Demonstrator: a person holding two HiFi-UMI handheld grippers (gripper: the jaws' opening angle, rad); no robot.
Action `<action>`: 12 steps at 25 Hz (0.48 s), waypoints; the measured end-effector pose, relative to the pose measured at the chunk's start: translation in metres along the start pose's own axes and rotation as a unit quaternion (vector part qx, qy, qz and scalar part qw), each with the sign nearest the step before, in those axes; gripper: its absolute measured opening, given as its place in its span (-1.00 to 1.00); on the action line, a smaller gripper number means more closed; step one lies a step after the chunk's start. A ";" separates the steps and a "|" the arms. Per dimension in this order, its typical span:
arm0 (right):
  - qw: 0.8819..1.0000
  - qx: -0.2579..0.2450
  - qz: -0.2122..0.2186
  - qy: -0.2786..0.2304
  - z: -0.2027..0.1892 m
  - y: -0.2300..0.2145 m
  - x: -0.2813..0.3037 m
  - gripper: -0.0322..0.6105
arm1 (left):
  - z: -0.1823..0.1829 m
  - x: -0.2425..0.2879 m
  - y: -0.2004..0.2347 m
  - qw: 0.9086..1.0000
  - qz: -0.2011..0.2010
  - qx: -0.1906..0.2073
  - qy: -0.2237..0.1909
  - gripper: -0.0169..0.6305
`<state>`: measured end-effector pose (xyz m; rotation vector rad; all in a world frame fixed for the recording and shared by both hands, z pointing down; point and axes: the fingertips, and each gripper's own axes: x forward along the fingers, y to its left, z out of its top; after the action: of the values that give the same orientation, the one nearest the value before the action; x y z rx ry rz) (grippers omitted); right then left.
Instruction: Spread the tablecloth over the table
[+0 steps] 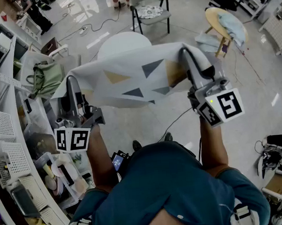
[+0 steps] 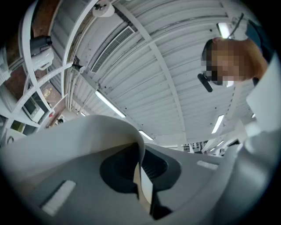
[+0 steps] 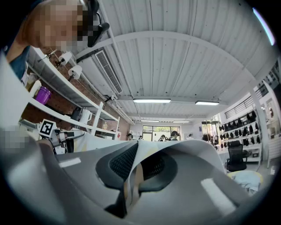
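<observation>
Over the round white desk (image 1: 123, 43), my left gripper (image 1: 72, 89) and right gripper (image 1: 187, 57) pinch the tablecloth (image 1: 138, 78) in closed jaws, its long axis running left to right

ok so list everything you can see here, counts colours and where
tablecloth: 1, white with grey and tan triangles, held up between both tools
table: 1, white, round, beyond the tablecloth, partly hidden by it
chair: 1, grey-green with a patterned cushion, far side of the table
stool: 1, wooden, round, pale fabric on it, upper right
bag: 1, green, left of the table
shelving: white, cluttered, along the left edge
cables: several, dark, on the floor
left tool: 1, grey, shut on the tablecloth's left edge
right tool: 1, grey, shut on its right edge
shirt: 1, teal, bottom centre
</observation>
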<state>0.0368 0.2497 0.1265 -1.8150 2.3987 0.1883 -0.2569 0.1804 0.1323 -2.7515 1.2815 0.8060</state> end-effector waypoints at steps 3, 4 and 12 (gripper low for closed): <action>1.000 -0.024 -0.019 -0.004 -0.003 0.000 0.000 -0.84 | -0.005 -0.001 0.000 1.000 0.013 0.014 -0.005 -0.94; 0.999 -0.026 -0.021 -0.004 -0.003 -0.001 0.000 -0.84 | -0.007 -0.001 0.000 1.000 0.015 0.015 -0.005 -0.94; 1.000 -0.015 -0.016 0.005 -0.009 -0.022 -0.006 -0.84 | -0.022 0.005 -0.016 1.000 0.025 0.014 0.008 -0.94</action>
<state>0.0589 0.2481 0.1361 -1.8711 2.3847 0.2133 -0.2335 0.1830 0.1459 -2.7201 1.3575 0.7655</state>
